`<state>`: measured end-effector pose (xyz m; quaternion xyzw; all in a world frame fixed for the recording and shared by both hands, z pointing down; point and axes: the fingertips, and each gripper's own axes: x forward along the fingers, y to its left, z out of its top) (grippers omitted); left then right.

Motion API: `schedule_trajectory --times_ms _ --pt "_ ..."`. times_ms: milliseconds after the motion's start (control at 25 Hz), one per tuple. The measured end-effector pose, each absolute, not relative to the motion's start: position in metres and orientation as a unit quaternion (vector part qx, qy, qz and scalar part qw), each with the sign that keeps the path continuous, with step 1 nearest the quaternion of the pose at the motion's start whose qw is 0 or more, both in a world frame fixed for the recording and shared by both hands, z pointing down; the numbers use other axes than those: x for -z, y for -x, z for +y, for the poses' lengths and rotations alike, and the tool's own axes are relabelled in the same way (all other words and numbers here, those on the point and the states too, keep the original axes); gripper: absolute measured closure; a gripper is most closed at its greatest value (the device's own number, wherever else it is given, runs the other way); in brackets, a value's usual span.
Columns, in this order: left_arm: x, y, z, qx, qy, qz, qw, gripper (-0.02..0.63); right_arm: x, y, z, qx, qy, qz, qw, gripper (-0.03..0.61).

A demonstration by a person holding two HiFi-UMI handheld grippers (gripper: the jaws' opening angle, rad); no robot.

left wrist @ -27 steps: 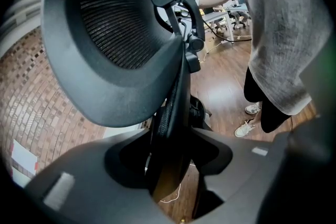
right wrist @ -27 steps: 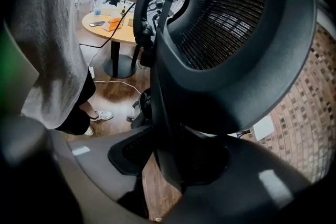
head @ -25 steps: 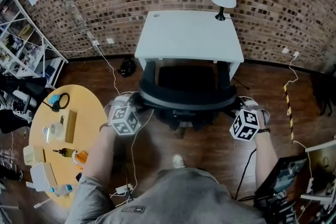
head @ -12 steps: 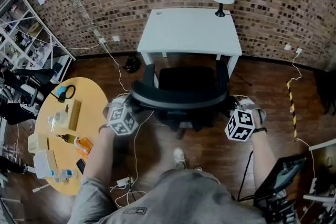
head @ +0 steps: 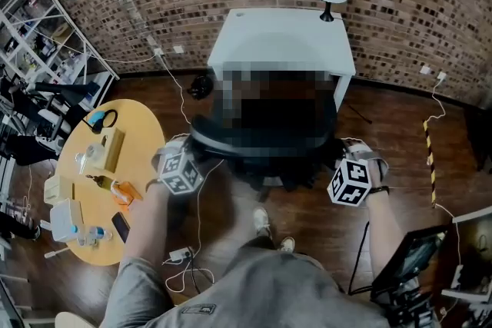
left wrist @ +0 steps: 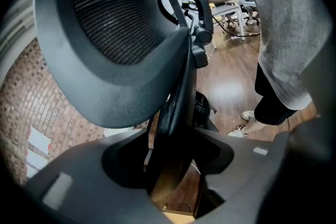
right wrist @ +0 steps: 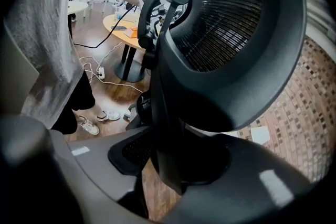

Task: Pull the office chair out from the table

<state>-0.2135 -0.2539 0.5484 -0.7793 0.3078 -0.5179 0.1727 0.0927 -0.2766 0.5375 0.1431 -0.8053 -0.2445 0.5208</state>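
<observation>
- The office chair (head: 261,144) sits straight ahead of me. Its seat faces the white table (head: 284,34) and its backrest (left wrist: 115,34) is turned toward me, so the pull runs back toward my feet.
- The top of the backrest runs left to right across my view, with one hand-held gripper at each end. Neither hand is nearer; each has its own side.
- The left hand-held gripper (head: 192,154) is clenched on the left edge of the backrest. In its own view the dark frame edge runs down between the jaws.
- The right hand-held gripper (head: 342,165) is likewise clamped on the right edge, and the frame fills the gap between its jaws.
- A mosaic patch hides the seat, so I cannot tell how much of it is under the table.
- Against the frame a second ago, the backrest stands a little farther from the table's front edge and both grippers have come back with it.
- The round yellow table (head: 138,142) now lies closer on my left.
- A second shoe (head: 286,244) shows on the floor, so I judge I am stepping backward with the chair.
</observation>
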Motion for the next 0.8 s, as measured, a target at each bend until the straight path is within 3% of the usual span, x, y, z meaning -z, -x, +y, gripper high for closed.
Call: schedule_trajectory --times_ms 800 --pt "-0.546 0.216 -0.18 0.503 0.786 0.292 0.21 0.39 -0.538 -0.089 -0.197 0.233 -0.175 -0.801 0.523 0.379"
